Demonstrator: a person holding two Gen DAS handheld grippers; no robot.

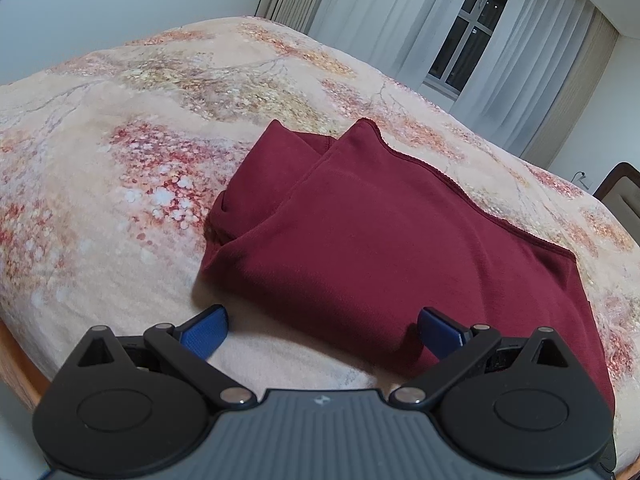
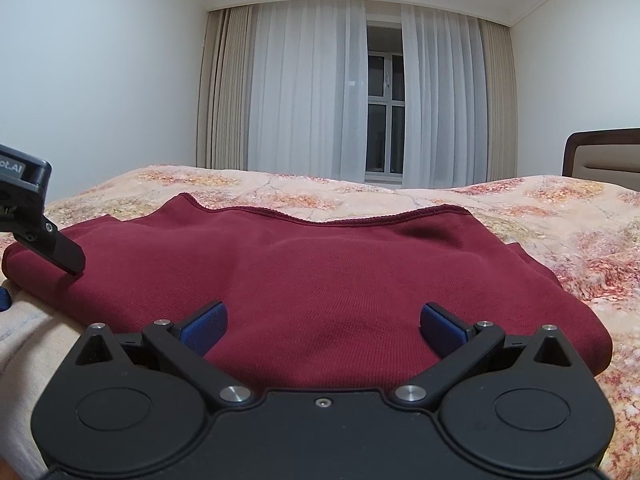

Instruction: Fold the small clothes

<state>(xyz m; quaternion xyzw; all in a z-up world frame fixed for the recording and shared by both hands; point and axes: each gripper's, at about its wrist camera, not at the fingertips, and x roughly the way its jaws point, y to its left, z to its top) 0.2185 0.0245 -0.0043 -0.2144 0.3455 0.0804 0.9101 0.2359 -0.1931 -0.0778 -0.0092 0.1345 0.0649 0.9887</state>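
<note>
Left gripper (image 1: 322, 332) and right gripper (image 2: 323, 330) both spread wide, nothing held, poised at the near edge of the maroon garment (image 2: 304, 276). It lies partly folded on the floral bedspread (image 1: 120, 152). Judgement: pinch both near corners through every layer at once, then lift evenly to the far hem so the fold lands square.

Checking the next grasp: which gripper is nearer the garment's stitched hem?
Right. The right gripper sits over the garment facing the hem; the left gripper is at its near-left corner.
</note>
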